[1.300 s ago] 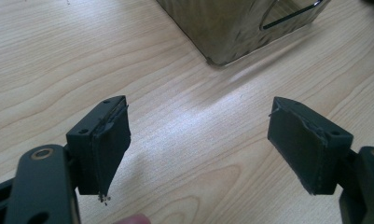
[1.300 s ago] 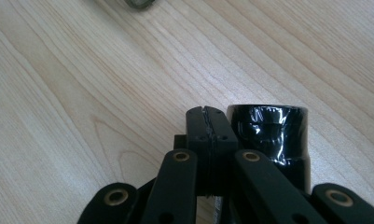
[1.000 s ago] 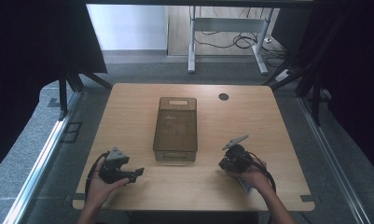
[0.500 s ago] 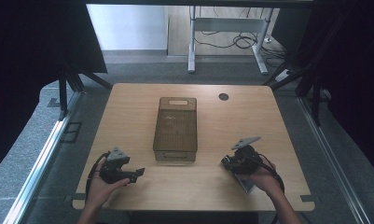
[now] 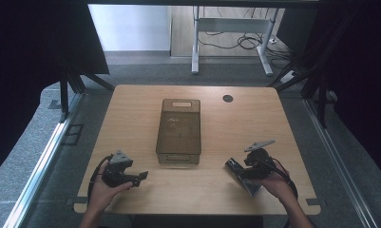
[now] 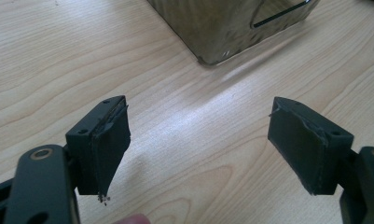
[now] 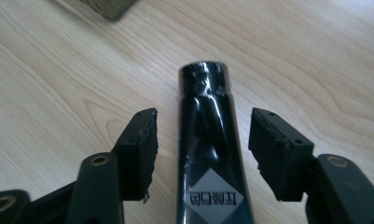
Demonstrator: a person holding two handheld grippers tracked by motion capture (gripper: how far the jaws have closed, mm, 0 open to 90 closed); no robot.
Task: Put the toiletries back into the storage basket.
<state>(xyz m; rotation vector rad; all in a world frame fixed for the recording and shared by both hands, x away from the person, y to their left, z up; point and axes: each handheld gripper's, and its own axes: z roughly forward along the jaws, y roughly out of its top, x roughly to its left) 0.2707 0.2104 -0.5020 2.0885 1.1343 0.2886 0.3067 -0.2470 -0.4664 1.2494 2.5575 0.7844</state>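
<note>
A black tube with a grey diamond label lies flat on the wooden table, cap end pointing away. My right gripper is open and straddles it, with a gap between each jaw and the tube. In the high view this tube lies near the front right, with my right gripper over it. My left gripper sits at the front left, open with only bare table between its jaws. A translucent brown lidded box stands mid-table.
The box's near corner lies just beyond my left gripper's jaws, and another corner shows past the right ones. A round cable hole sits at the table's back right. Dark curtains flank the table.
My right gripper has slid a little to the right and toward the front edge, and the black tube now shows on the table beside it. The left gripper has barely moved.
</note>
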